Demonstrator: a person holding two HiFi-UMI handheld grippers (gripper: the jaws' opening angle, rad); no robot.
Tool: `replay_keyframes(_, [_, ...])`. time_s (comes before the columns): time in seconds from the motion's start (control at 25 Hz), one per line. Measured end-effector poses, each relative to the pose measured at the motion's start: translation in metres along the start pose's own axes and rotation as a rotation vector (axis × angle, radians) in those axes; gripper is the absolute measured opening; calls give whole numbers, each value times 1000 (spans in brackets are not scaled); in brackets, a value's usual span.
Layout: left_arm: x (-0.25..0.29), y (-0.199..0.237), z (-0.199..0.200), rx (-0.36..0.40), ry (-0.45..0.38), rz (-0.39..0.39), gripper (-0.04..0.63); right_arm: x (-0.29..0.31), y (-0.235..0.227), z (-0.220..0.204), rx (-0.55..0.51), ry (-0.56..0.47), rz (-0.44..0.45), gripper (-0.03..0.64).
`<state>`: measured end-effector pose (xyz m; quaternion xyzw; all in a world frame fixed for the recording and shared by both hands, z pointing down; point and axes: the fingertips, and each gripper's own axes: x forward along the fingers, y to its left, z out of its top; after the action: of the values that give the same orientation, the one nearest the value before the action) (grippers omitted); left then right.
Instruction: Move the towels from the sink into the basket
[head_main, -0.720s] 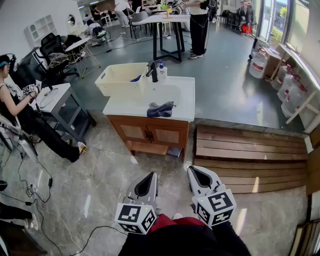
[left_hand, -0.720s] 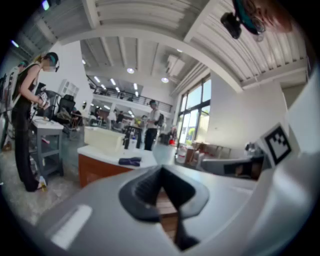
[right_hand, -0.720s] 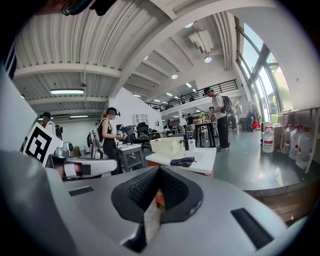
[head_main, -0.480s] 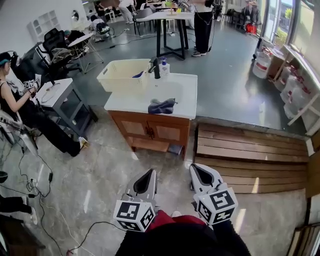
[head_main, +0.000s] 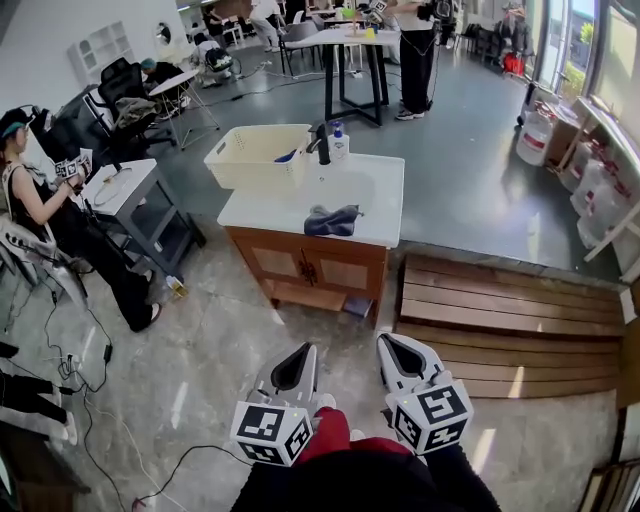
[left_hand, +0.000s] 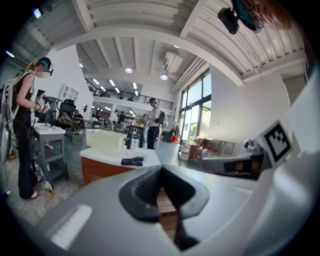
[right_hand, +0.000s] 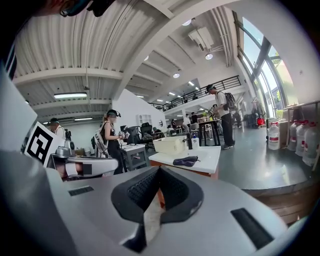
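Observation:
A dark blue towel (head_main: 332, 220) lies crumpled on the white counter (head_main: 262, 212) near its front edge, in front of the sink basin (head_main: 345, 185). The cream basket (head_main: 258, 157) stands at the counter's back left, with something blue (head_main: 287, 156) showing at its right end. Both grippers hang low, far from the vanity. My left gripper (head_main: 303, 352) is shut and empty. My right gripper (head_main: 393, 345) is shut too, nothing in it. The towel (left_hand: 132, 160) and basket (left_hand: 102, 140) show small in the left gripper view. The right gripper view has the towel (right_hand: 185, 161) and basket (right_hand: 171, 144) beyond the shut gripper (right_hand: 159, 170).
A black faucet (head_main: 322, 143) and soap bottle (head_main: 340, 140) stand behind the basin. A grey cart (head_main: 140, 200) and a seated person (head_main: 35, 205) are at the left. A low wooden platform (head_main: 510, 310) lies right of the vanity. Cables (head_main: 70, 370) trail over the floor.
The vanity has slid a little right and down in the head view as the view shifted. Both grippers keep their place and stay shut.

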<state>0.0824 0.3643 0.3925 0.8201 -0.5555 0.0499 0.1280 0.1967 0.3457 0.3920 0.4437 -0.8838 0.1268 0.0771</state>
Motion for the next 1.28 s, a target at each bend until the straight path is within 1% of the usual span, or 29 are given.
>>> replay_keyframes(0.16, [14, 11, 5, 27, 8, 7, 3, 11, -10, 1, 7, 7, -13, 7])
replay_keyframes(0.36, [38, 34, 11, 41, 11, 12, 5, 32, -24, 2, 12, 22, -38, 8])
replay_keyframes(0.68, [95, 84, 30, 53, 21, 13, 5, 82, -64, 19, 34, 36, -116, 8])
replay_keyframes(0.96, [153, 124, 39, 76, 69, -38, 20, 143, -87, 35, 51, 54, -168, 8])
replay_keyframes(1.28, [218, 164, 43, 99, 125, -117, 60, 210, -102, 53, 58, 62, -214, 8])
